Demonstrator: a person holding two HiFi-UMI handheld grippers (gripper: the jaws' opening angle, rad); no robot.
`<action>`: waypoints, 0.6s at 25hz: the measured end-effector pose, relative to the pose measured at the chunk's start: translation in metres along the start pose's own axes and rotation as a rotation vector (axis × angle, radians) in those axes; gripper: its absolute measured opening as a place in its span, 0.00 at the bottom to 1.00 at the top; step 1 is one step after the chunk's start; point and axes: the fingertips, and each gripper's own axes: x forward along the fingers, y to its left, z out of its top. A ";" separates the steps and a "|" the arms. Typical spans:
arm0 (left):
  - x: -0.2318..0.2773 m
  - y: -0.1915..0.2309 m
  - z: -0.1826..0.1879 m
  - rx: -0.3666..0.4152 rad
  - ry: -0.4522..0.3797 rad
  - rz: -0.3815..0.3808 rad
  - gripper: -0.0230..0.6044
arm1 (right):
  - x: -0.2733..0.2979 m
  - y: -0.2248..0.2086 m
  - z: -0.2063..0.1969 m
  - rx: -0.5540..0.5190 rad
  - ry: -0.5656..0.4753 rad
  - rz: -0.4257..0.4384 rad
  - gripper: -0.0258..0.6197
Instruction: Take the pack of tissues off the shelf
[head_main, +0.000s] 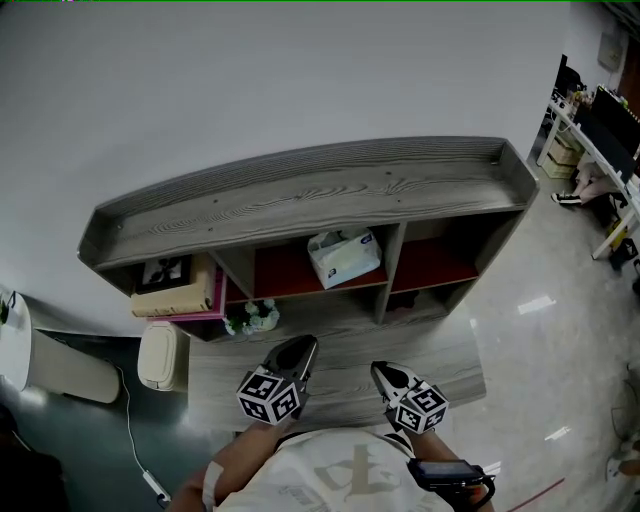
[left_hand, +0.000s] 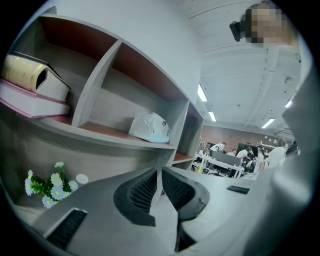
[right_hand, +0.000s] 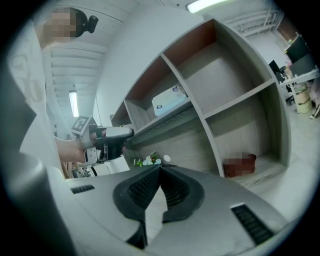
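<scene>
Grey wooden shelf (head_main: 330, 185): tissue pack (head_main: 344, 256) in middle compartment, books (head_main: 175, 290) left, flowers (head_main: 252, 318) below.

The shelf (head_main: 330, 190) is showing matt grey wood grain; the pack of tissues (head_main: 344, 256) is gleaming in crinkled plastic.

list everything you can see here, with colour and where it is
shelf: 1, grey wood, against the white wall
tissues: 1 pack, white, upper middle compartment
books: 1 stack, pink and cream, upper left compartment
flowers: 1 bunch, white and green, lower level, left
bin: 1, cream, floor left of shelf
left hand-held gripper: 1, dark, before the shelf, jaws slightly apart, empty
right hand-held gripper: 1, dark, beside it, jaws together, empty
</scene>
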 end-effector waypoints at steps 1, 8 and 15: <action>0.003 -0.001 0.005 0.006 -0.006 0.009 0.11 | 0.001 -0.003 0.001 0.000 0.000 0.005 0.05; 0.022 -0.001 0.046 0.068 -0.045 0.073 0.20 | 0.006 -0.012 0.003 0.015 -0.010 0.025 0.05; 0.047 0.011 0.094 0.122 -0.071 0.142 0.25 | 0.005 -0.016 0.003 0.027 -0.015 0.026 0.05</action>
